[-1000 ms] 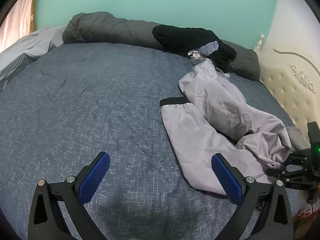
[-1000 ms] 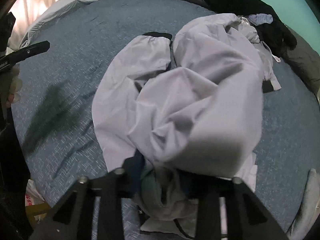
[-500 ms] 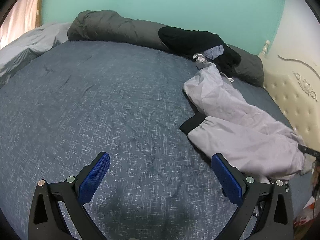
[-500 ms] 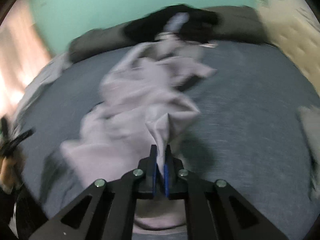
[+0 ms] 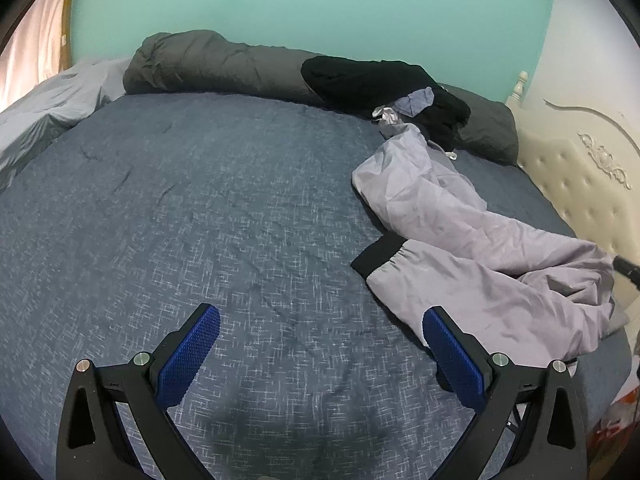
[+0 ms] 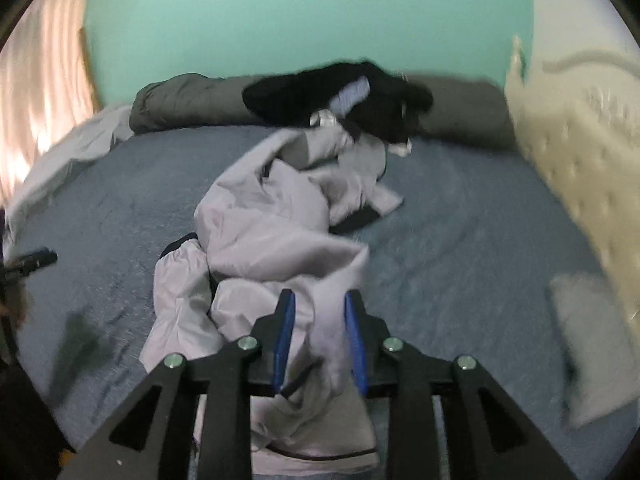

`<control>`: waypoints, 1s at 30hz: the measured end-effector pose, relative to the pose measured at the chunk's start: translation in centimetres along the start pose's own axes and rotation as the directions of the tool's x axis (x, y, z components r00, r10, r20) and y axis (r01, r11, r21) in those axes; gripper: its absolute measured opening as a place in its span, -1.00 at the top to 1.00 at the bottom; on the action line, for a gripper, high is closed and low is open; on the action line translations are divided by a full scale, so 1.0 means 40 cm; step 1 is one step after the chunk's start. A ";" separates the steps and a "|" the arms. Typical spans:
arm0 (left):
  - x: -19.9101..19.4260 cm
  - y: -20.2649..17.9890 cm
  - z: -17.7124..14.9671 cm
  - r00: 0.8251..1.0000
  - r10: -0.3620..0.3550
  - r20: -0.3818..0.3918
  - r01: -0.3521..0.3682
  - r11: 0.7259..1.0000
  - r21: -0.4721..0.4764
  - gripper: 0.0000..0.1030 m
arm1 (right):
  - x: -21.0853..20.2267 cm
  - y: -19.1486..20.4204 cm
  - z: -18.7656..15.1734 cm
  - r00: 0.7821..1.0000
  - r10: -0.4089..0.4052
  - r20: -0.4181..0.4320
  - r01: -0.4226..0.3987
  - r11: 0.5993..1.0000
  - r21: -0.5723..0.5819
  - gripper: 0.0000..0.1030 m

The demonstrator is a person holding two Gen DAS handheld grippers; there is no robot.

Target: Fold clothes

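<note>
1. No brand, label or writing can be read on anything in either view.
2. The jacket (image 5: pixel 472 248), pale lilac with a black cuff (image 5: pixel 378 255), lies crumpled on the right half of the bed (image 5: pixel 200 220). Its long axis runs from the black clothes (image 5: pixel 376 80) by the far wall toward the near right edge, with the cuffed sleeve pointing toward the middle of the bed.
3. The left gripper (image 5: pixel 322 350) hangs released over bare bedspread just left of the jacket, with nothing between its blue pads (image 5: pixel 188 360).
4. The right gripper (image 6: pixel 320 336) is opening. A fold of the jacket hangs between its pads; the blur hides any contact, but they seem clear of it.
</note>
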State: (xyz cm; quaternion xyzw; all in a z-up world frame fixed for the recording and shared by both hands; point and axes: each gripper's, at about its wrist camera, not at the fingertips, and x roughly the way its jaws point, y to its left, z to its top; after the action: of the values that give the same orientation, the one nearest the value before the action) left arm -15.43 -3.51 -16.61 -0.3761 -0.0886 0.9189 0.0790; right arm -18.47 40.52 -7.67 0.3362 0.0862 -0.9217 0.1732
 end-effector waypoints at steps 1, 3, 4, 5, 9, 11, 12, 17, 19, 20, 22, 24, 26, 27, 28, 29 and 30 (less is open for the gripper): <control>-0.001 0.001 0.000 1.000 0.000 0.000 0.000 1.000 -0.004 -1.00 | -0.004 0.003 0.007 0.999 0.035 -0.004 -0.035 0.999 -0.001 0.50; -0.001 0.003 0.000 1.000 -0.002 -0.002 0.002 1.000 -0.012 -1.00 | -0.001 0.009 0.017 0.995 0.098 -0.033 -0.098 0.995 -0.005 0.33; -0.001 0.003 0.000 1.000 -0.004 -0.002 0.004 1.000 -0.015 -1.00 | 0.003 0.022 0.018 0.991 0.123 -0.057 -0.125 0.992 -0.021 0.31; -0.002 0.002 -0.001 1.000 -0.008 -0.002 0.008 1.000 -0.017 -1.00 | 0.008 0.040 0.017 0.984 0.159 -0.079 -0.163 0.986 -0.042 0.15; 0.002 -0.004 -0.002 1.000 -0.012 -0.008 0.012 1.000 -0.022 -1.00 | 0.098 0.155 -0.021 0.948 0.199 -0.249 -0.243 0.957 -0.160 -0.34; 0.000 -0.008 0.000 1.000 -0.016 -0.010 0.016 1.000 -0.020 -1.00 | 0.156 0.183 -0.044 0.939 0.169 -0.298 -0.229 0.957 -0.179 -0.34; -0.003 -0.010 0.001 1.000 -0.016 -0.009 0.016 1.000 -0.017 -1.00 | 0.179 0.185 -0.053 0.932 0.173 -0.319 -0.235 0.958 -0.165 -0.34; -0.014 -0.020 0.008 1.000 -0.014 0.001 0.014 1.000 0.006 -1.00 | 0.262 0.183 -0.089 0.904 0.175 -0.389 -0.245 0.960 -0.136 0.34; -0.015 -0.022 0.010 1.000 -0.012 0.002 0.012 1.000 0.010 -1.00 | 0.258 0.172 -0.096 0.903 0.183 -0.389 -0.254 0.957 -0.138 0.76; -0.014 -0.022 0.010 1.000 -0.012 0.002 0.011 1.000 0.012 -1.00 | 0.247 0.157 -0.098 0.906 0.196 -0.374 -0.259 0.957 -0.127 0.85; -0.011 -0.020 0.008 1.000 -0.010 0.000 0.010 1.000 0.015 -1.00 | 0.223 0.121 -0.084 0.923 0.197 -0.330 -0.241 0.966 -0.098 0.90; -0.006 -0.018 0.005 1.000 -0.006 -0.003 0.006 1.000 0.016 -1.00 | 0.207 0.076 -0.075 0.945 0.166 -0.283 -0.193 0.979 -0.072 0.94; 0.000 -0.017 0.003 1.000 -0.004 -0.008 0.004 1.000 0.010 -1.00 | 0.171 -0.021 -0.074 0.965 0.116 -0.233 -0.118 0.993 0.005 0.94; 0.003 -0.017 0.002 1.000 -0.004 -0.011 0.004 1.000 0.007 -1.00 | 0.157 -0.059 -0.076 0.971 0.096 -0.218 -0.090 0.995 0.038 0.95; 0.006 -0.017 0.001 1.000 -0.003 -0.014 0.003 1.000 0.003 -1.00 | 0.142 -0.112 -0.080 0.977 0.058 -0.206 -0.044 0.996 0.073 0.95; 0.008 -0.019 0.000 1.000 -0.004 -0.017 0.004 1.000 0.002 -1.00 | 0.135 -0.149 -0.086 0.979 0.022 -0.203 -0.003 0.996 0.091 0.95; 0.010 -0.022 -0.001 1.000 -0.006 -0.019 0.006 1.000 0.001 -1.00 | 0.129 -0.183 -0.091 0.980 -0.014 -0.201 0.036 0.994 0.107 0.95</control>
State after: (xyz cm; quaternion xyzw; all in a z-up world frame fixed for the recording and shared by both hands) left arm -15.60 -2.55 -16.72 -0.3843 -0.0886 0.9152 0.0827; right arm -22.74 46.95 -13.48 0.4348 0.0565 -0.8888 0.1332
